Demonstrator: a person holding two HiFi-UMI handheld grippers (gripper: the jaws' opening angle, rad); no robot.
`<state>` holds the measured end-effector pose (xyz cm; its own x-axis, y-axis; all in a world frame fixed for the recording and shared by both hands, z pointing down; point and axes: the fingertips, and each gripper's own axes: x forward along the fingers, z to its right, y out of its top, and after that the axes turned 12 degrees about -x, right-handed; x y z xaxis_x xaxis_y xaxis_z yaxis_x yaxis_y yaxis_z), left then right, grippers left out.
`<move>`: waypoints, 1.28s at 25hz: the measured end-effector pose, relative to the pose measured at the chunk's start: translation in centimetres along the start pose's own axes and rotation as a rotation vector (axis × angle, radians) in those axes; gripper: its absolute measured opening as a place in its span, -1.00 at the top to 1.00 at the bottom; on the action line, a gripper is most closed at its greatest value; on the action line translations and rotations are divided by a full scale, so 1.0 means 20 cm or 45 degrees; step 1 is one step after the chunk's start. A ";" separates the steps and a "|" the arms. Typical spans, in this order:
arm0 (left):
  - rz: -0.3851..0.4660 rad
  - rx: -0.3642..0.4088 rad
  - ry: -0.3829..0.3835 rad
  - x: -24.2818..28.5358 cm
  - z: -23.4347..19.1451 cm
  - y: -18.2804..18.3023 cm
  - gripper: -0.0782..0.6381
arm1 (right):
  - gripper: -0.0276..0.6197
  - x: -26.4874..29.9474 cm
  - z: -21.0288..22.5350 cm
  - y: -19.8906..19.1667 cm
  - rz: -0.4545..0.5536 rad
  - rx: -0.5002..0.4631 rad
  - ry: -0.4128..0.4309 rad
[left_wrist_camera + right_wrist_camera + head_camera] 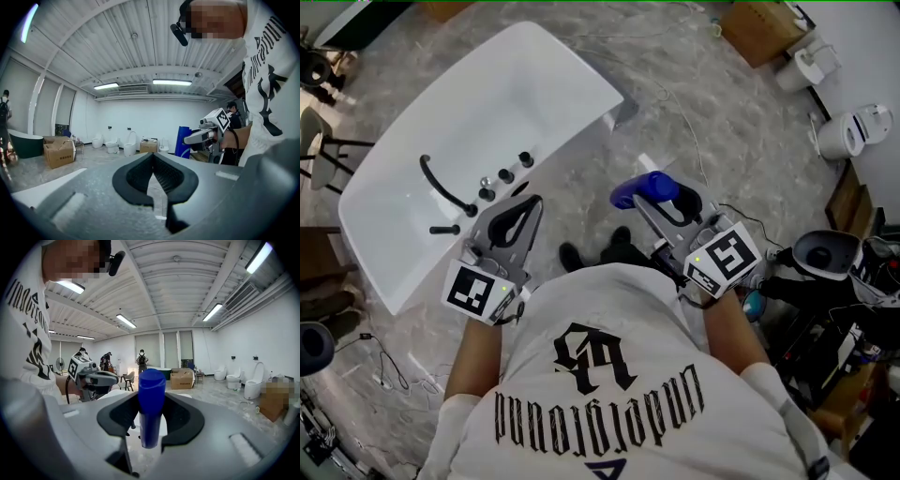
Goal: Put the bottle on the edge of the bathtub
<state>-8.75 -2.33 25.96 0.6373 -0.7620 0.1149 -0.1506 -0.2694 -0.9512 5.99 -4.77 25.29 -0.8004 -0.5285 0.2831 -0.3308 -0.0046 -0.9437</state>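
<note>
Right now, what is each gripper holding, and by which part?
The right gripper holds the blue bottle by its sides, mid-body; the left gripper holds nothing.

From above: the right hand-held gripper [666, 208] grips a blue bottle [639, 190]; the left hand-held gripper [518, 208] hangs beside a white bathtub [572, 66].

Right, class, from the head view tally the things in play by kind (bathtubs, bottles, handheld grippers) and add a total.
bathtub: 1
blue bottle: 1
grippers: 2 (left gripper, right gripper)
Total: 4
</note>
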 end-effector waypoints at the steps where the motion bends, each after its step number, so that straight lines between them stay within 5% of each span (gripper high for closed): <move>1: 0.001 -0.005 0.011 0.00 -0.02 0.00 0.76 | 0.43 0.03 0.01 0.00 -0.004 0.002 0.012; 16: 0.005 -0.078 0.213 -0.06 -0.44 0.01 0.76 | 0.43 0.62 0.15 -0.03 -0.021 -0.048 0.187; 32: -0.109 -0.228 0.270 0.56 -0.90 -0.13 0.76 | 0.43 1.11 0.68 -0.37 -0.163 0.009 0.313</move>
<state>-14.85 -20.91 34.82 0.4839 -0.8330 0.2682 -0.2461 -0.4236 -0.8718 -2.51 -28.04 36.32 -0.8498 -0.3010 0.4327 -0.4346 -0.0644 -0.8983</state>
